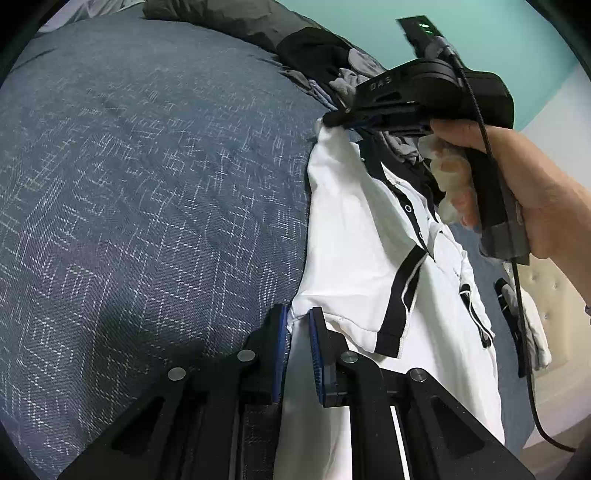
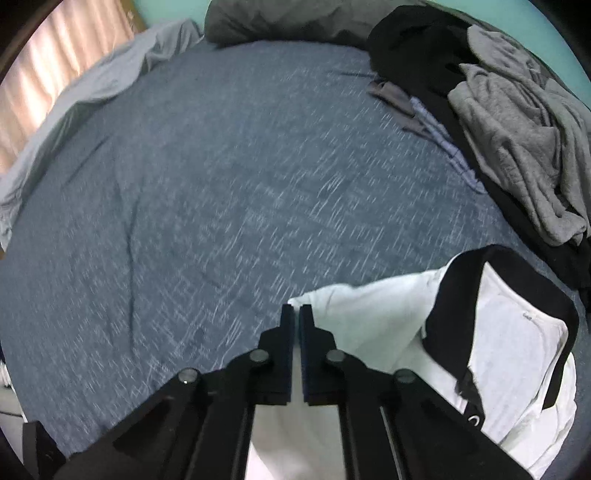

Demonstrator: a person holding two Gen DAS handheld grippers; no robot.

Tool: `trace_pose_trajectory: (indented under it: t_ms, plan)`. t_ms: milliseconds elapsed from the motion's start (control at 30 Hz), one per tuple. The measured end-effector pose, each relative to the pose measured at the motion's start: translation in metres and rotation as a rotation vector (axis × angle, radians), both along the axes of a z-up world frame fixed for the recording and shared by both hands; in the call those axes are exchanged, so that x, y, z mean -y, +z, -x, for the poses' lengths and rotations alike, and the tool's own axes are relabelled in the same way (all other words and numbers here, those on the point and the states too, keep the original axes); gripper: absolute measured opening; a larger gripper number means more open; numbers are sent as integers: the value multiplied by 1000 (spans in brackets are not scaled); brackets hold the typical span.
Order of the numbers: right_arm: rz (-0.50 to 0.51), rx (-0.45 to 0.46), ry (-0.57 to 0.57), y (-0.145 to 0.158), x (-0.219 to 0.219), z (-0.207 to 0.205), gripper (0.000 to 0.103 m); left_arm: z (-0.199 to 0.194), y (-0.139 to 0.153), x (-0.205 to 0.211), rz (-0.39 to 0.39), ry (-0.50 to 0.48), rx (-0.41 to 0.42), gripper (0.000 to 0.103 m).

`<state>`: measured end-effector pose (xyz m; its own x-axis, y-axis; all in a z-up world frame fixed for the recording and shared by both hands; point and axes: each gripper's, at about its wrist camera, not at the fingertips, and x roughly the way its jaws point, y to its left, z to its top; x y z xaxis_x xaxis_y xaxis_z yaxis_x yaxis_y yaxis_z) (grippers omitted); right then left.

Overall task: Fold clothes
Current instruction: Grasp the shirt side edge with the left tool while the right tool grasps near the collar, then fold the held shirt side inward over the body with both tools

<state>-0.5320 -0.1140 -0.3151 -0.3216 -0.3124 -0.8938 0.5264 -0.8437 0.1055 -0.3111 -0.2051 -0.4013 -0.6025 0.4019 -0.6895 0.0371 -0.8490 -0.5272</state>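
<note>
A white polo shirt (image 1: 354, 236) with a black collar and black sleeve trim hangs above the blue bed cover (image 1: 147, 184), stretched between both grippers. My left gripper (image 1: 299, 314) is shut on a shoulder edge of the shirt. In the left wrist view my right gripper (image 1: 334, 118), held by a hand (image 1: 528, 192), pinches the other shoulder higher up. In the right wrist view the right gripper (image 2: 296, 308) is shut on the white shirt (image 2: 388, 321), whose black collar (image 2: 461, 280) droops to the right.
A heap of grey and black clothes (image 2: 509, 122) lies at the bed's far right. A dark grey pillow (image 2: 280, 22) and a pale sheet (image 2: 92, 85) sit at the head. A black cable (image 1: 524, 332) hangs from the right gripper. The blue cover (image 2: 221, 184) spreads wide on the left.
</note>
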Motion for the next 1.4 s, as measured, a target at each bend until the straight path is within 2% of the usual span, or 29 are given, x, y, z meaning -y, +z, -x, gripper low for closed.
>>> trace_pose_trajectory:
  t_ms: [100,267,433,567,667,800,867,1033,1167,1267,1400]
  plan:
    - [46,-17,-60,4,-13,10,2,0,0,-1,5,-2,0,13]
    - [72,-3,-119,-7,-24,19,2,1,-2,-1,2,-2,2,13]
    - [103,30,-102,-21,-22,20,2,3,-1,-3,8,-2,1,13]
    - [140,0,-121,-13,-25,20,3,4,0,-4,9,-2,0,11]
    - [149,-34,-113,0,-30,18,7,3,0,-3,2,5,1,9]
    - [167,-37,-69,15,-45,8,19,0,3,1,-4,19,0,9]
    - [164,-17,-49,13,-54,2,25,-1,5,2,-6,26,0,9]
    - [184,25,-77,-6,-83,-25,25,-9,14,7,3,65,-36,10]
    - [207,39,-133,-18,-112,-46,25,-7,10,14,-38,63,-38,10]
    - [209,29,-148,-22,-122,-62,25,-1,8,12,-47,50,-31,10]
    - [222,-2,-155,-25,-130,-82,25,7,4,4,-16,21,-19,10]
